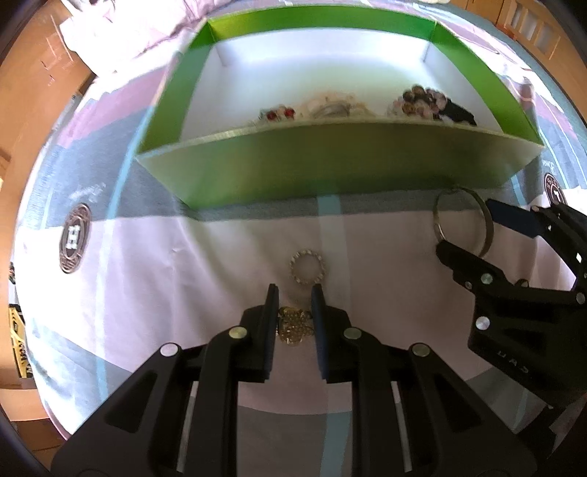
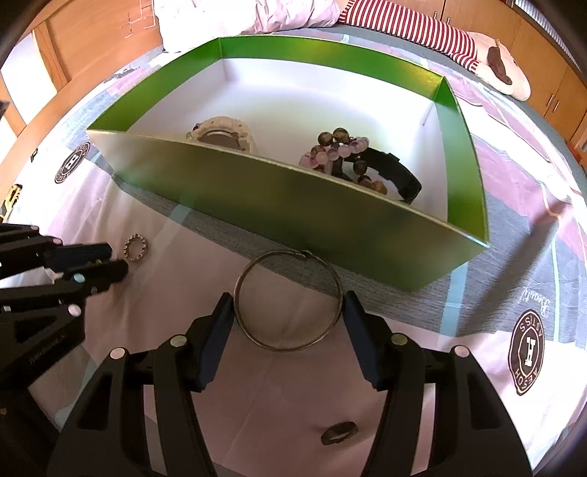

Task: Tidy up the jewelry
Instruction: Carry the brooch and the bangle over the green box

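A green box [image 1: 330, 165] with a white inside [image 2: 293, 102] stands on the bedspread and holds a pale watch [image 2: 223, 137], beaded bracelets [image 2: 337, 150] and red earrings [image 1: 280, 114]. My left gripper [image 1: 295, 295] is open, its fingers either side of a gold filigree piece [image 1: 293, 324]; a small beaded ring [image 1: 307, 270] lies just ahead of it. My right gripper [image 2: 288, 306] is open, its fingers [image 2: 222, 315] flanking a large metal bangle [image 2: 290, 299] that lies flat in front of the box. The bangle also shows in the left wrist view [image 1: 463, 220].
A dark ring [image 2: 339, 432] lies on the patterned bedspread [image 2: 513, 257] under my right gripper. The left gripper shows in the right wrist view [image 2: 110, 262] beside the beaded ring [image 2: 135, 248]. A striped cloth [image 2: 403, 25] and wooden cupboards [image 2: 543, 73] lie beyond the box.
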Demonstrator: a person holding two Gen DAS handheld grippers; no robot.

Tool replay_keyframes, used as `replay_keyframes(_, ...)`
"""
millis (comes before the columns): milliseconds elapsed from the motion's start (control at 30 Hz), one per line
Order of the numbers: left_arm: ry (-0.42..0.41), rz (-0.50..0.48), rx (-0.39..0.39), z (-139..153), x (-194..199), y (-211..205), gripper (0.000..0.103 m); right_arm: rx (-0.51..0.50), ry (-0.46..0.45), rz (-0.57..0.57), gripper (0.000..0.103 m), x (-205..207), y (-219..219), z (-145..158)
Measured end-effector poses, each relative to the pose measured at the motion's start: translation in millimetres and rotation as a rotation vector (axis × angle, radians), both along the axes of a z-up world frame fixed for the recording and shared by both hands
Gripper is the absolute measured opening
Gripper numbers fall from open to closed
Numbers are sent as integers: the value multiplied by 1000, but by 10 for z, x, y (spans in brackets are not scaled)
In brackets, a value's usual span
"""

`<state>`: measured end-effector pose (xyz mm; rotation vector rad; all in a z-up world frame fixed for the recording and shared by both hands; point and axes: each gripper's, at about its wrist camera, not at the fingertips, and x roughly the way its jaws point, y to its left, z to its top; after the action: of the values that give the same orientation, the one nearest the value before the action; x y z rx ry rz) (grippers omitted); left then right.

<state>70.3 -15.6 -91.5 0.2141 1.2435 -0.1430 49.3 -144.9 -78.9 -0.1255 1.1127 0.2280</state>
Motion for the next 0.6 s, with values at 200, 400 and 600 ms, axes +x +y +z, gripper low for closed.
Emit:
replay_keyframes(200,-32,-18,-13,136,-42,-28,18,3,-3,-10,61,-25,-5,25)
replay_keyframes(400,-43,-14,2,165,-61,-8,18,5,-12,-7,61,-43,20,61)
replay_keyframes(600,-58,-2,-3,181,-101,-2,18,23,-17,9,61,-107,39,131)
